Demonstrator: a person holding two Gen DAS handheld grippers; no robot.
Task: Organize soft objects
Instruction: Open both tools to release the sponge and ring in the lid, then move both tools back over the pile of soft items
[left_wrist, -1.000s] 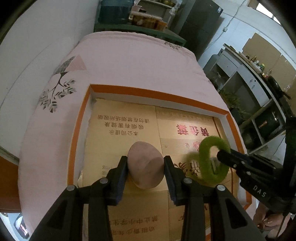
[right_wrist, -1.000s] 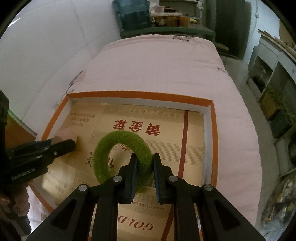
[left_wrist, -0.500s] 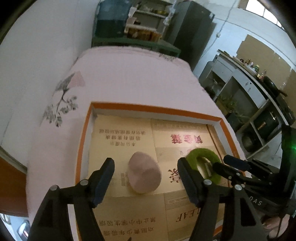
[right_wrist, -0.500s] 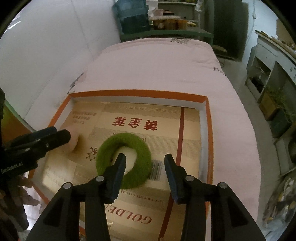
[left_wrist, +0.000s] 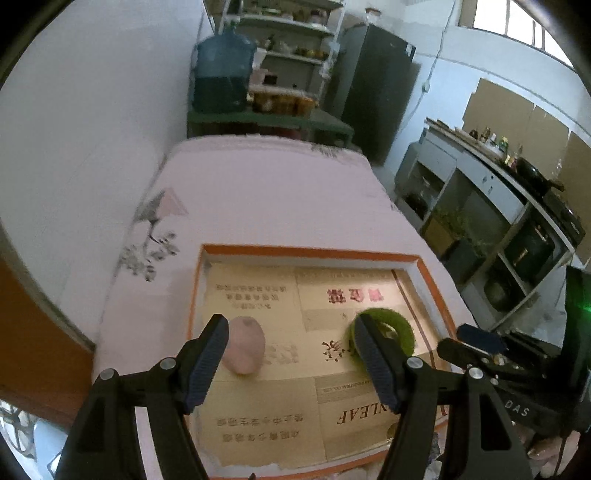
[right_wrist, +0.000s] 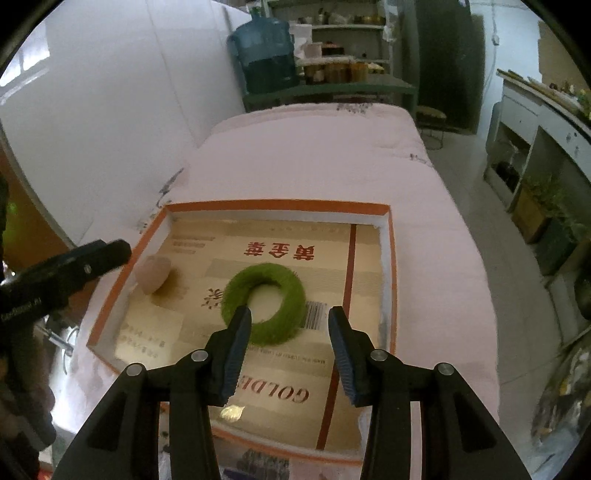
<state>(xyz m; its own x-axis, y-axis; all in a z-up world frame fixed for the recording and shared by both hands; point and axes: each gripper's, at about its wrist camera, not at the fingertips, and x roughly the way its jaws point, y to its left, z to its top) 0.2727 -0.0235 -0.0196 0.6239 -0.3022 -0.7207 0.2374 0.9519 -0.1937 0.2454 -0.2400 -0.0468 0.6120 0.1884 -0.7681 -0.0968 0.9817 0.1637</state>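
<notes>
Soft objects, two in number, lie inside the shallow orange-rimmed box (right_wrist: 392, 258) on its cardboard lining. The pink egg-shaped soft toy (left_wrist: 244, 349) rests near the box's left edge; the green plush ring (right_wrist: 264, 303) lies flat toward the middle, well apart from it. The box sits on a pink quilted bed (right_wrist: 314, 155).

Left gripper (left_wrist: 291, 363): jaws spread wide, nothing between the pads, the pink toy just beside its left finger and below it. Right gripper (right_wrist: 290, 350): jaws partly spread, empty, hovering above the near arc of the ring. Both sets of jaws have just been opening, and neither presses on anything.

Judgement: the placing step appears complete for both items, and both grippers are clear of them. The next move calls for drawing both grippers off the box without brushing either item, then locating any further soft objects; none shows here.
</notes>
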